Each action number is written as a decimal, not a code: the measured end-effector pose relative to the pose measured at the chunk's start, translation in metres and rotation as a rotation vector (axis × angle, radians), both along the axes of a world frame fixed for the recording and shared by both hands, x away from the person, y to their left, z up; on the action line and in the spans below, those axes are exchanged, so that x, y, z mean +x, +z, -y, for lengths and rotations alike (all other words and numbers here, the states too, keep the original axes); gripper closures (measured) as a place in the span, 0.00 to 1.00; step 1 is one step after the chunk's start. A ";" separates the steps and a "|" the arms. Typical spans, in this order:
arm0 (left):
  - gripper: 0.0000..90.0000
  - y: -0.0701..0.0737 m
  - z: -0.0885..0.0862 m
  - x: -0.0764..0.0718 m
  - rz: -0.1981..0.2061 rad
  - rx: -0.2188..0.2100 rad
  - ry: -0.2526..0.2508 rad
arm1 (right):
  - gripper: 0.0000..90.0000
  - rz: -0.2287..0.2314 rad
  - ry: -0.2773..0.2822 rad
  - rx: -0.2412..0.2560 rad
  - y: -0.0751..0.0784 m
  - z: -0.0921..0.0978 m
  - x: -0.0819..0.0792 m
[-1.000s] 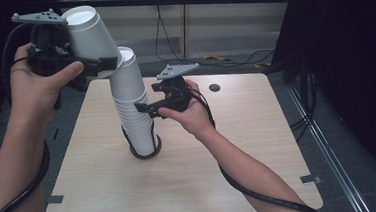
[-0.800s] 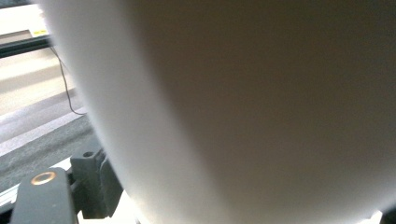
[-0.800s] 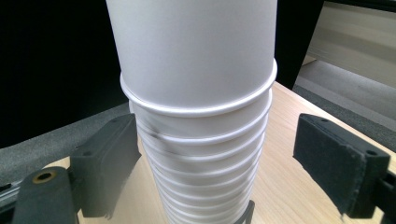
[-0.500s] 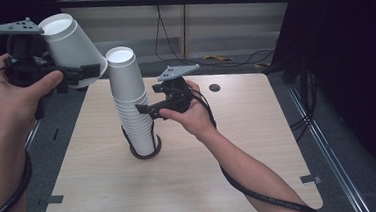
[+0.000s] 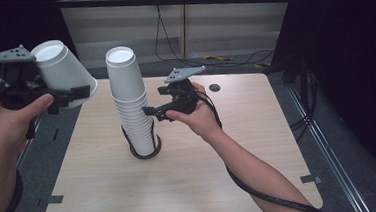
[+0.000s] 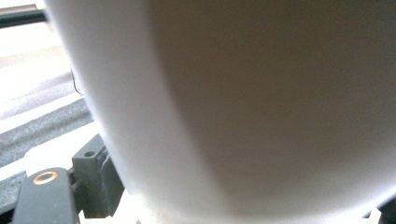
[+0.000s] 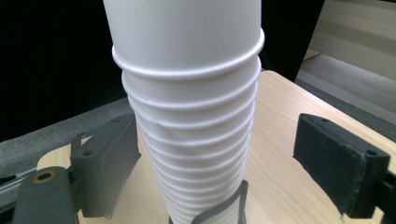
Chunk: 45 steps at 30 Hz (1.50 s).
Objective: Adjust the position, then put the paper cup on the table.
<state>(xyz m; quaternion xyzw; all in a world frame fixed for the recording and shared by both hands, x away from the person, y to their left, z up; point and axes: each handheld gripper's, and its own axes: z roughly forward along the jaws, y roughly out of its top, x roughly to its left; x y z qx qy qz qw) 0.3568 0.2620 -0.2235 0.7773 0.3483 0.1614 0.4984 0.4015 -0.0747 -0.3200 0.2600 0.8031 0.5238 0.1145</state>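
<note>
Now unstacking: left gripper (image 5: pixel 72 94) clamped on lifted cup (image 5: pixel 63 69); right gripper (image 7: pixel 224 163) open astride stack (image 5: pixel 133 110). Next: set cup down.

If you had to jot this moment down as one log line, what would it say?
left gripper: shut on single cup, held off-table | right gripper: open around cup stack | stack: upside down in black ring on table

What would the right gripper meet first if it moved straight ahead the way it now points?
Most likely the stack of white paper cups. The right gripper points at it with its jaws open on either side, the stack between them. How close the pads are is hard to judge.
</note>
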 end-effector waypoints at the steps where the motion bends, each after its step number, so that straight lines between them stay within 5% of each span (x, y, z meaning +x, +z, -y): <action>1: 0.17 -0.003 -0.001 0.000 -0.004 0.004 -0.001 | 0.16 -0.002 -0.003 -0.001 -0.001 0.001 0.000; 21: 0.17 -0.050 0.015 -0.017 -0.063 0.076 -0.080 | 0.15 -0.015 0.027 -0.049 -0.016 0.028 -0.011; 45: 0.17 -0.068 0.086 -0.039 -0.096 0.149 -0.300 | 0.15 -0.056 -0.018 -0.027 -0.036 0.089 -0.022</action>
